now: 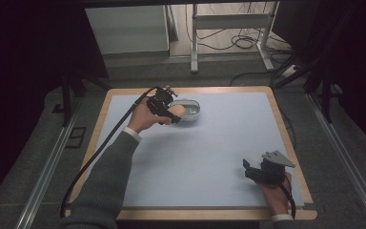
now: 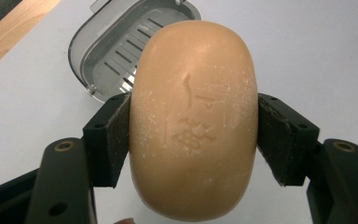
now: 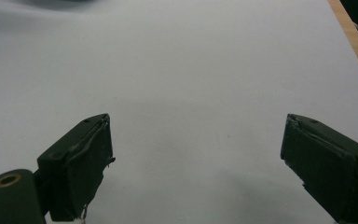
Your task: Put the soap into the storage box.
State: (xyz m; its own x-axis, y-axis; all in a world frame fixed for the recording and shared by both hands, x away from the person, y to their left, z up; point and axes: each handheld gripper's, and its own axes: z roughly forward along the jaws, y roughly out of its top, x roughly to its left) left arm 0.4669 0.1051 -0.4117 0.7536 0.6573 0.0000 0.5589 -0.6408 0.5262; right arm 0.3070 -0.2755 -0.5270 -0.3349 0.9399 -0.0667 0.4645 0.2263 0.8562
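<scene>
1 soap bar (image 2: 193,121) clamped in left tool (image 2: 193,140), above soap dish (image 2: 107,51)

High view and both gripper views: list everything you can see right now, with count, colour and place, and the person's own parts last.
Oval tan soap bar: one, tan, clamped between the left gripper's jaws, over the dish.
Grey slotted plastic soap dish: one, grey, far left part of the mat, beside the soap.
Pale blue table mat: one, pale blue, covering the tabletop.
Wooden table: one, light wood, rim showing around the mat.
Metal frame stand: one, pale grey, on the floor beyond the table, with dark cables.
Left gripper: one, black, shut on the soap.
Right gripper: one, black, jaws apart, near right of the mat.
Grey sleeve: one, on the left forearm.
</scene>
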